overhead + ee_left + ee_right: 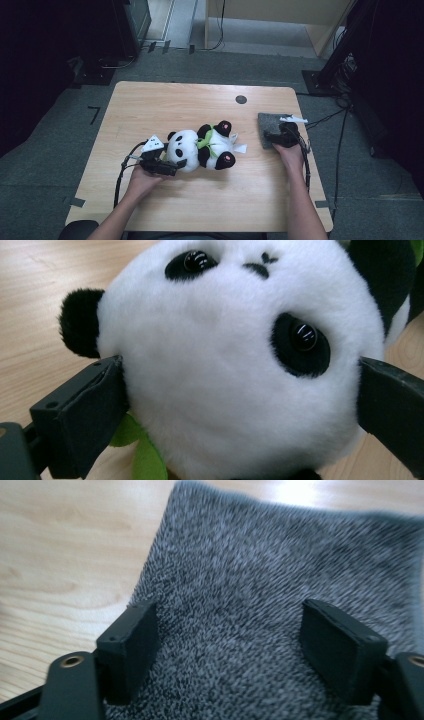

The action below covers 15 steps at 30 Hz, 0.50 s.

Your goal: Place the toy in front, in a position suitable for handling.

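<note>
The left tool (240, 405) has its two black jaws on either side of the plush panda's head (235, 360), the pads pressing into the white fur at the cheeks, so it is pinching the toy rather than merely framing it; a grip across the widest, softest part of the head looks like the way to hold the toy steady while the other hand works. In the high view this left tool (172, 165) lies low at the near left of the panda (202, 148), which lies on its side near the middle of the wooden surface (150, 105), its head toward the left and its pink-soled feet toward the right, with a green leaf-like scarf at its neck and a white tag trailing from its body. The right tool (240, 645) stands with its jaws spread over a grey fuzzy cloth (280, 605), one jaw at each side of a patch of the fabric, and nothing is pinched between them yet; the wide spacing reads as a set-up for gathering a fold of the cloth. In the high view the right tool (280, 135) rests on that cloth (267, 124), which lies flat near the right edge of the surface, well apart from the panda. No box, bowl or other container stands on the surface, so nothing is held inside anything here.
</note>
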Each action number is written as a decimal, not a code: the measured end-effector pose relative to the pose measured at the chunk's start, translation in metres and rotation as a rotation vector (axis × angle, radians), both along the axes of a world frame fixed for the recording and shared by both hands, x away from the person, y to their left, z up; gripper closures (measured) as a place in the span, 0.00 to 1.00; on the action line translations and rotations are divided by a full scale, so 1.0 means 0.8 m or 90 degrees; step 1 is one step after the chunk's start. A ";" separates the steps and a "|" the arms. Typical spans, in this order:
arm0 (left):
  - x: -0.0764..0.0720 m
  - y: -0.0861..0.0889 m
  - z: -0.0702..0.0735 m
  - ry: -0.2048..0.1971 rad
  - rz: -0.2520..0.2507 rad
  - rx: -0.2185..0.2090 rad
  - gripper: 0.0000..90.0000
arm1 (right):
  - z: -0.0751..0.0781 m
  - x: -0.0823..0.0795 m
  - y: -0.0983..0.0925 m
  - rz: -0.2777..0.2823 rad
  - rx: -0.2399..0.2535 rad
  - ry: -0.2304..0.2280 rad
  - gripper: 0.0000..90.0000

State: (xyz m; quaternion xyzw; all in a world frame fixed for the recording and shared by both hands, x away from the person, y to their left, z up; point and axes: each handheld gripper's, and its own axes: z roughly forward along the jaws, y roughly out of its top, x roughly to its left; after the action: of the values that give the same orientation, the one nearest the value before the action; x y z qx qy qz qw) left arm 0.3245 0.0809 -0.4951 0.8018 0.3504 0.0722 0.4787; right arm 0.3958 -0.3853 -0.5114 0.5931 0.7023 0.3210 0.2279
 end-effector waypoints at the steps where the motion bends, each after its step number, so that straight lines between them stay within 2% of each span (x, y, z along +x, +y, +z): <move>1: -0.001 0.000 0.000 0.008 0.001 0.003 0.00 | -0.001 0.000 0.001 0.002 -0.006 0.001 0.23; 7: -0.004 0.001 -0.005 0.006 0.001 -0.001 0.00 | -0.008 0.000 -0.002 0.003 0.010 -0.008 0.21; 11: -0.003 0.000 -0.005 0.012 0.006 -0.004 0.00 | -0.014 -0.005 -0.002 0.006 0.001 -0.033 0.23; 15: -0.004 0.002 -0.007 0.011 0.008 -0.014 0.02 | -0.014 -0.005 -0.001 0.004 -0.003 -0.034 0.24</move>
State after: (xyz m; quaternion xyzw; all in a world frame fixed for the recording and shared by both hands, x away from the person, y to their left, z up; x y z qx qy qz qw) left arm 0.3216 0.0823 -0.5008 0.7950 0.3601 0.0642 0.4840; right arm 0.3917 -0.3864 -0.5228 0.5813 0.6986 0.3361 0.2471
